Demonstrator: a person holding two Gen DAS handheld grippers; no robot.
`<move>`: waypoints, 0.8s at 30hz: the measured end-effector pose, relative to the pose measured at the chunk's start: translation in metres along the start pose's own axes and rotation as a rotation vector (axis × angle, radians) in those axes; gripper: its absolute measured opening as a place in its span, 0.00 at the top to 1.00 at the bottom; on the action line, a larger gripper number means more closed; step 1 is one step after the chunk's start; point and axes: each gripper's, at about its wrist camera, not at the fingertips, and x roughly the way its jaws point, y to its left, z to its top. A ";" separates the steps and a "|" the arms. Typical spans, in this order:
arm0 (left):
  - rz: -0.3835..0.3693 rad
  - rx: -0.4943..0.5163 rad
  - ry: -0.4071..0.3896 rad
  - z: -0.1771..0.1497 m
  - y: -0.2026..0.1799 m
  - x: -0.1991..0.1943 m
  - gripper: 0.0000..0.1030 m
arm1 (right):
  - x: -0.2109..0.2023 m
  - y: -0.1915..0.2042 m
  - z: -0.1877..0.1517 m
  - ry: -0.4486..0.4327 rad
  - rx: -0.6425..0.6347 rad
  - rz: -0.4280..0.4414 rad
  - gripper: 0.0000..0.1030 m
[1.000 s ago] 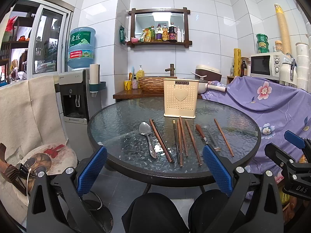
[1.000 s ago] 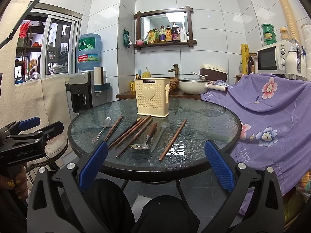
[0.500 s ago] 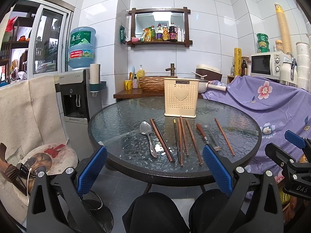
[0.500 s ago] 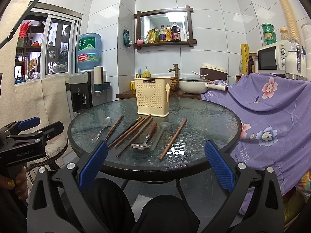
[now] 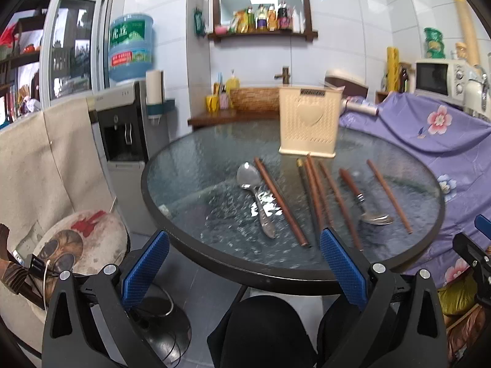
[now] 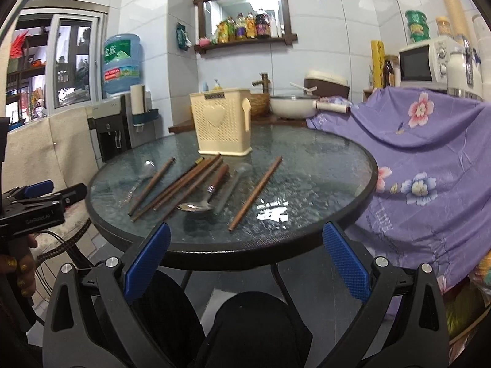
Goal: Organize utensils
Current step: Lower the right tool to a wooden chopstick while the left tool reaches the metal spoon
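Left tongs (image 5: 244, 268) spread apart, empty, held before the near rim of the round glass tabletop (image 5: 196, 184). Right tongs (image 6: 245, 259) also apart, empty, low at the same rim. Ahead of both: chopsticks (image 5: 280, 202) laid in a loose row, steel spoon (image 5: 254, 196) at the left end, wood-handled spoon (image 5: 363, 202) nearer the right, cream holder (image 5: 310, 122) upright at the far side beyond them. Left view alone shows the steel spoon clearly; in the right view it is faint through glare. Right view alone shows a pale spoon shape on the holder's side (image 6: 246, 113), a pan (image 6: 291, 107) behind it, and the left tongs from the side (image 6: 46, 196). Versus a second ago: both views sit closer to the tabletop, utensils larger, slight blur; nothing on the tabletop has shifted.
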 end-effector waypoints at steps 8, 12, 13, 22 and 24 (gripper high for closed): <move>0.016 -0.032 0.088 0.009 0.016 0.032 0.06 | 0.032 -0.013 0.013 0.060 0.015 -0.089 0.05; 0.008 -0.043 0.110 0.023 0.020 0.047 0.07 | 0.054 -0.018 0.026 0.110 0.032 -0.092 0.07; 0.004 -0.046 0.116 0.027 0.021 0.051 0.08 | 0.062 -0.020 0.033 0.117 0.036 -0.088 0.10; -0.022 -0.071 0.242 0.061 0.026 0.107 0.20 | 0.136 -0.021 0.070 0.260 0.039 -0.051 0.30; -0.016 -0.054 0.259 0.065 0.025 0.118 0.21 | 0.152 -0.022 0.079 0.302 0.031 -0.049 0.34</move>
